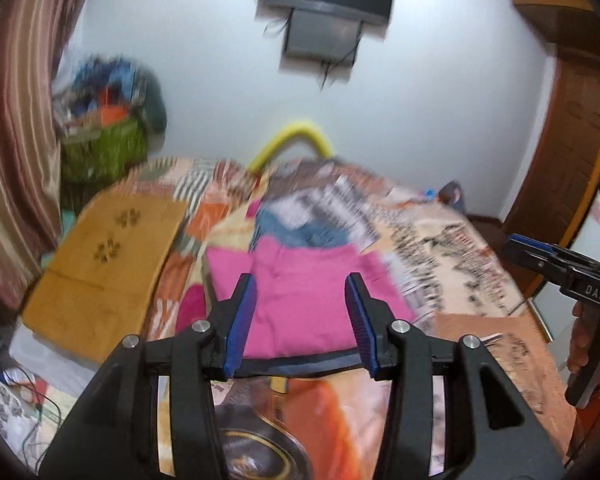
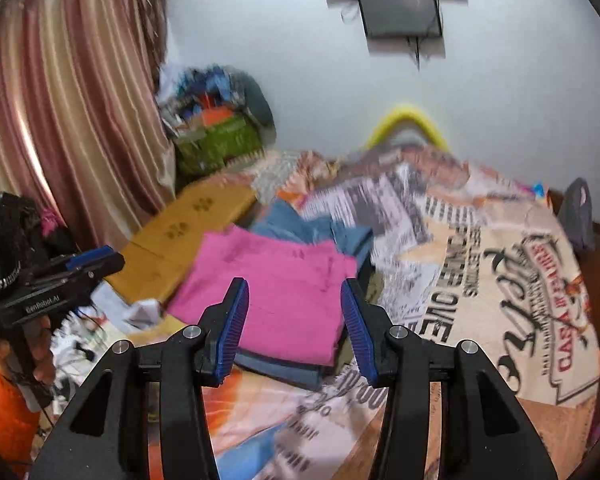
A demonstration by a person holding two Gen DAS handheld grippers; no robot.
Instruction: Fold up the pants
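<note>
Folded pink pants (image 1: 308, 300) lie on top of a stack of folded clothes on the bed; they also show in the right wrist view (image 2: 276, 292). Folded blue denim (image 1: 300, 232) lies under and behind them, also seen in the right wrist view (image 2: 312, 232). My left gripper (image 1: 302, 316) is open and empty, held above the near edge of the pink pants. My right gripper (image 2: 294, 320) is open and empty, above the stack's near right side. The right gripper shows at the right edge of the left wrist view (image 1: 540, 256); the left gripper shows at the left of the right wrist view (image 2: 88, 260).
A patterned bedspread (image 2: 480, 280) covers the bed. A tan folded cloth (image 1: 104, 268) lies left of the stack. A green basket (image 1: 104, 148) heaped with clothes stands by the striped curtain (image 1: 16, 120). A yellow curved tube (image 1: 296, 132) rises behind the bed. A wooden door (image 1: 572, 140) is at right.
</note>
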